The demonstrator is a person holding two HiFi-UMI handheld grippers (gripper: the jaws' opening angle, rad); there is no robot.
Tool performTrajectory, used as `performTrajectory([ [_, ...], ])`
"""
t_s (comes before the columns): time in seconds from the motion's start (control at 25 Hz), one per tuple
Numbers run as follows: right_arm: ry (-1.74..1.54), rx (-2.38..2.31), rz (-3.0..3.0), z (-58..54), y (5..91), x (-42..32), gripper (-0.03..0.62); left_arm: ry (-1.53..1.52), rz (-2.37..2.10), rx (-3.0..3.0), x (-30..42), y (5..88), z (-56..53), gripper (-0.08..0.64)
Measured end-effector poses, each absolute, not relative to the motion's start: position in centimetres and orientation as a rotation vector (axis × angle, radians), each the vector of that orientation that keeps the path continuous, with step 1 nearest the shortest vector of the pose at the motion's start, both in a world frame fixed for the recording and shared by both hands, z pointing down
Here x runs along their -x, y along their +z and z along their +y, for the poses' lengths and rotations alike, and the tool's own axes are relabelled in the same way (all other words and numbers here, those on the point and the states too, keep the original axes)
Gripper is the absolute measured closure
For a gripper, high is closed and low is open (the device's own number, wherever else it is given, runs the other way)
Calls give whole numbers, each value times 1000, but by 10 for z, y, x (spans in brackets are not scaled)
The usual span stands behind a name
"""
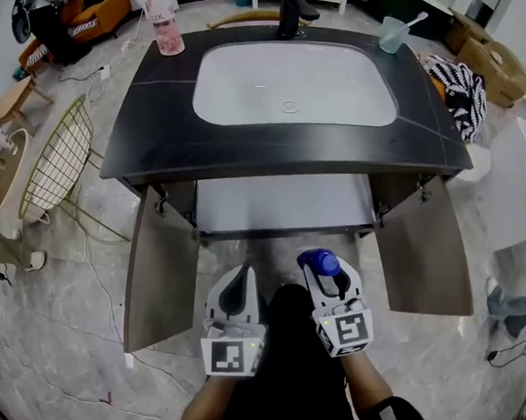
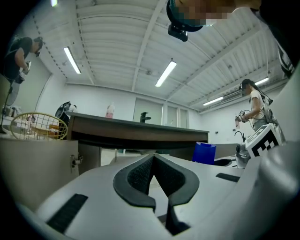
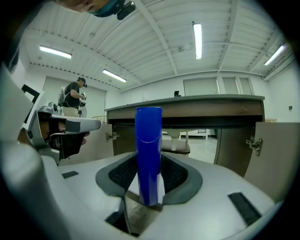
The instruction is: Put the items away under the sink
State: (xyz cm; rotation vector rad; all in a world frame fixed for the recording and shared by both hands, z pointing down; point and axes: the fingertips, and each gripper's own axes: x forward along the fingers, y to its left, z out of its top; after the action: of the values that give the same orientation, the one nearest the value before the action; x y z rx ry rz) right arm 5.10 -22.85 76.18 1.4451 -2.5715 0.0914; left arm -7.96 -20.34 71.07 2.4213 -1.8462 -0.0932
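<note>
Before the open cabinet (image 1: 285, 211) under the sink (image 1: 294, 86), the right gripper (image 3: 149, 180) pinches an upright blue bottle (image 3: 149, 140) between its pads. Just beside it, the left gripper (image 2: 153, 161) has its jaws pressed together on nothing.
</note>
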Motion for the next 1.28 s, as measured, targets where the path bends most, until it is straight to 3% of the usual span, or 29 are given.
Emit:
performTrajectory([
  [1.28,29,-1464,-2478,-368,938,-23,436,-169,-1796,-2513,93,739,-223,546],
])
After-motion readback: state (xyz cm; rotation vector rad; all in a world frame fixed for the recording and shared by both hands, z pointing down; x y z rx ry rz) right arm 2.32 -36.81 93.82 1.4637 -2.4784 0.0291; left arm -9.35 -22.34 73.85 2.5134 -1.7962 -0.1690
